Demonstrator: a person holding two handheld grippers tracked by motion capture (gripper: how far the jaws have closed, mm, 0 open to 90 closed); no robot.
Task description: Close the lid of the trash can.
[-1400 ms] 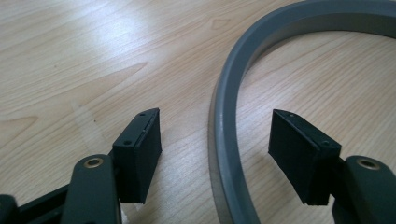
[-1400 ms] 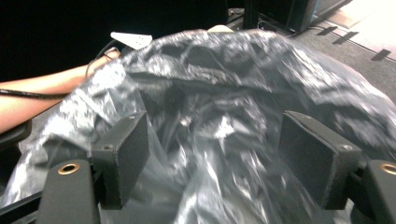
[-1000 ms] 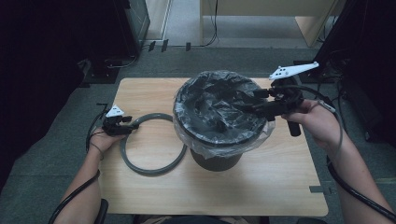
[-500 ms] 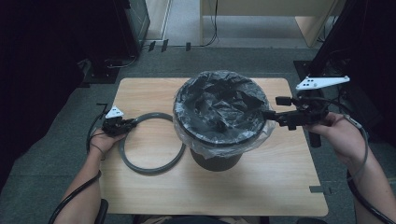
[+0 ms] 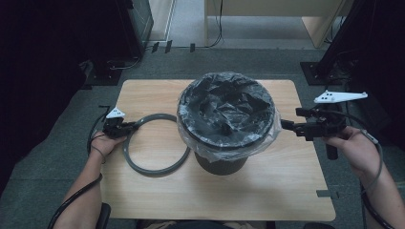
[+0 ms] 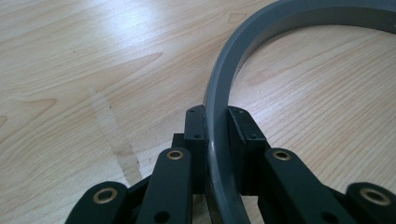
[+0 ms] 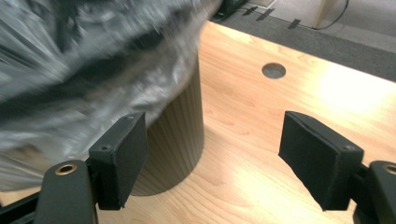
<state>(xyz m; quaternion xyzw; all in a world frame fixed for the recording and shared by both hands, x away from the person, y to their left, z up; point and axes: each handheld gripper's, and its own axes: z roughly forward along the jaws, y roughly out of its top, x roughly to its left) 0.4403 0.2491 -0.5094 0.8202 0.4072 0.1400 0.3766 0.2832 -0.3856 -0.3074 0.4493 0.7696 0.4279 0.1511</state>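
Left gripper [image 5: 128,127]: jaws just closed, clamped on the ring [image 5: 157,164].
Right gripper [image 5: 288,126]: jaws spread, nothing between them, beside the bin [image 5: 220,162].

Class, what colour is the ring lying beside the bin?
Grey; the ring shows best in the left gripper view.

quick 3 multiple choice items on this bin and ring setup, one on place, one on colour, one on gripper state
1. Where does the grey ring lie?
A. on the table left of the bin
B. inside the bin
C. on the floor

2. What colour is the liner in the bin?
A. white
B. black
C. blue

3. The left hand-held gripper is:
A. open over the bin
B. shut on the ring
C. shut on the liner

Key: 1 A, the high view shows it flat on the wood; 2 B, black plastic drapes the rim; 3 B, both pads press the ring's band.
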